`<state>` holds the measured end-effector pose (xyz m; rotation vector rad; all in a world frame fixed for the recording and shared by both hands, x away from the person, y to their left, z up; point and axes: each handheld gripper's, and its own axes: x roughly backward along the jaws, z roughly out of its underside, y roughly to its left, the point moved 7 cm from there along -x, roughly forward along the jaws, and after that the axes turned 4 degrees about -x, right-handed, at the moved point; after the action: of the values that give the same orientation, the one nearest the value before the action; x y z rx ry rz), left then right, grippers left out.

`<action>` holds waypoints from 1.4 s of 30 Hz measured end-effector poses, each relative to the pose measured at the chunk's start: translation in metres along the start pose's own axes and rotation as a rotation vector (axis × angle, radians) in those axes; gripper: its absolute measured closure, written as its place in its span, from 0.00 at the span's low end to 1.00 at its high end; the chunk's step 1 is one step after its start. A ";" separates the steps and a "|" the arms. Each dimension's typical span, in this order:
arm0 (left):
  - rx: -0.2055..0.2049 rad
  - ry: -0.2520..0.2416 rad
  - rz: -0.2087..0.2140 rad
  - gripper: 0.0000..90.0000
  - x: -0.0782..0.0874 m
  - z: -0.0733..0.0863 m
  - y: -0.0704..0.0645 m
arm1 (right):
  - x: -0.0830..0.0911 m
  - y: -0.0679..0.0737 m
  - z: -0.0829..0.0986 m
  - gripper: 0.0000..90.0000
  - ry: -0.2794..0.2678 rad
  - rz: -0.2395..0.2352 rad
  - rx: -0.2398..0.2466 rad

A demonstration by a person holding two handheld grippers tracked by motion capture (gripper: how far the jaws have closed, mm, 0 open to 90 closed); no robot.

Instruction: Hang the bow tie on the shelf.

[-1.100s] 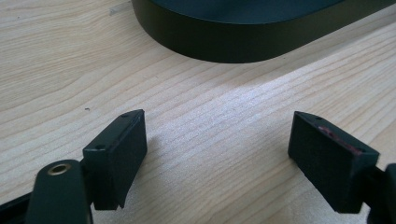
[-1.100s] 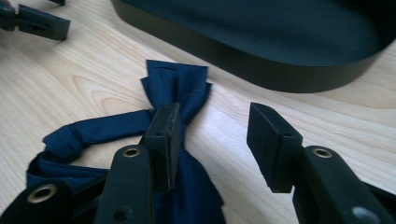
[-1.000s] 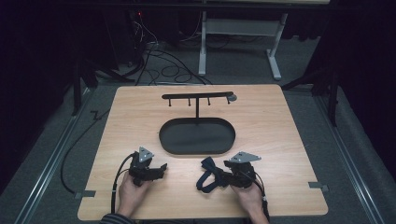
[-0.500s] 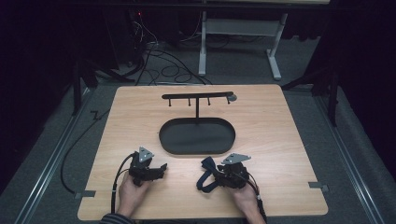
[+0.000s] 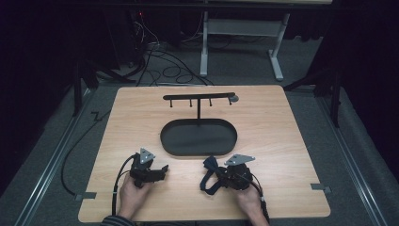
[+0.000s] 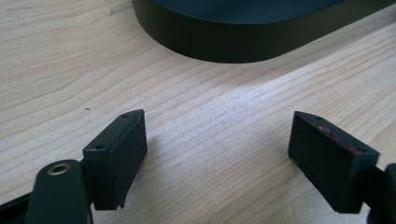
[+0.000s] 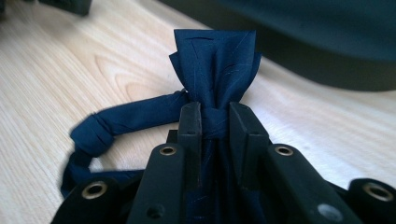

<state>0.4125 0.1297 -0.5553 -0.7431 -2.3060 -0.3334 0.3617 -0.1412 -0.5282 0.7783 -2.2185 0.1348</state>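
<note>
Right tongs (image 7: 214,121) clamped on navy cloth strap (image 7: 212,60), pinched between jaws, its loop trailing on the bench (image 5: 282,122) near black tray (image 5: 198,137). Left tongs (image 6: 219,154) spread wide, nothing between.

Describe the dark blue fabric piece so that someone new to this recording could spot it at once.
Start at the wooden table and find the black oval tray at its middle. Just in front of the tray, toward the person's right hand, the right tongs are shut on the navy cloth strap. It is the one soft, blue item there, with a loop trailing beside the black hardware.
</note>
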 end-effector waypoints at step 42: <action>-0.002 -0.001 0.002 0.22 0.000 0.000 0.000 | 0.072 -0.048 -0.100 0.86 -0.248 0.081 -0.001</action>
<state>0.4123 0.1302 -0.5553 -0.7462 -2.3059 -0.3350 0.4147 -0.1825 -0.4149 0.7373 -2.4859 0.0801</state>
